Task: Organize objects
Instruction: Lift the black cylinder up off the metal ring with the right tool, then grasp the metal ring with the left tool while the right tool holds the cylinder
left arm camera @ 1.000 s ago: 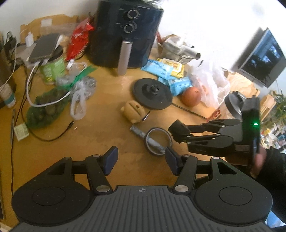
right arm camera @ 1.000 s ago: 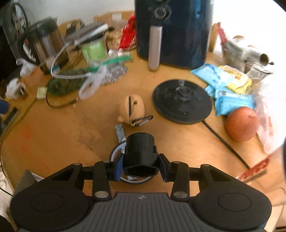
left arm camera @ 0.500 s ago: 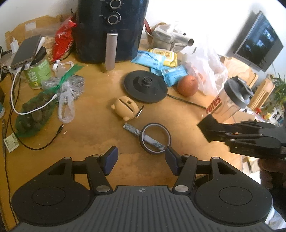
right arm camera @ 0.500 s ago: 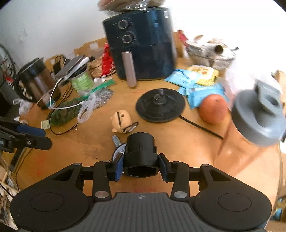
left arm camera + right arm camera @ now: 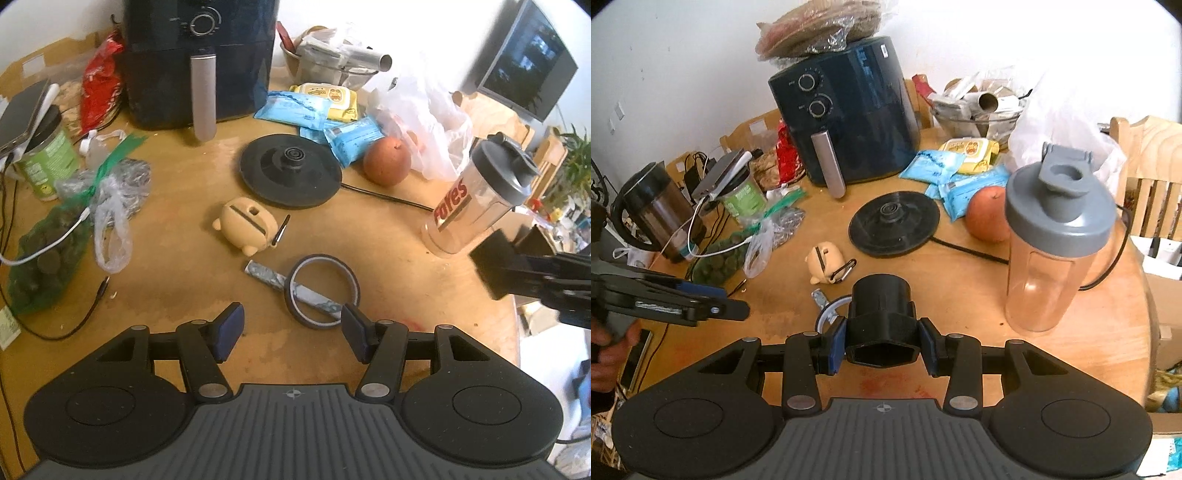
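- While the left gripper point(image 5: 292, 332) hangs above the round wooden table point(image 5: 166, 280), its blue-padded jaws stand apart with nothing between them.
- Just ahead of that gap lies a thin dark tape ring point(image 5: 322, 291) flat on the wood, with a grey marbled bar point(image 5: 275, 281) running through it.
- Beyond the ring sits a tan pig-shaped silicone case point(image 5: 245, 226), and past that a black round kettle base point(image 5: 290, 169) with its cord trailing towards a reddish apple point(image 5: 386, 161).
- The right gripper point(image 5: 882, 345) is clamped on a black plastic cylindrical part point(image 5: 881, 314) – pads pressing both flanks, the piece held clear of the table.
- To its right stands a clear shaker bottle with a grey flip lid point(image 5: 1054, 243), upright near the table's edge.
- At the back, a dark blue air fryer point(image 5: 846, 122) carries what looks like a wrapped stack of flatbreads, though the wrap blurs it.
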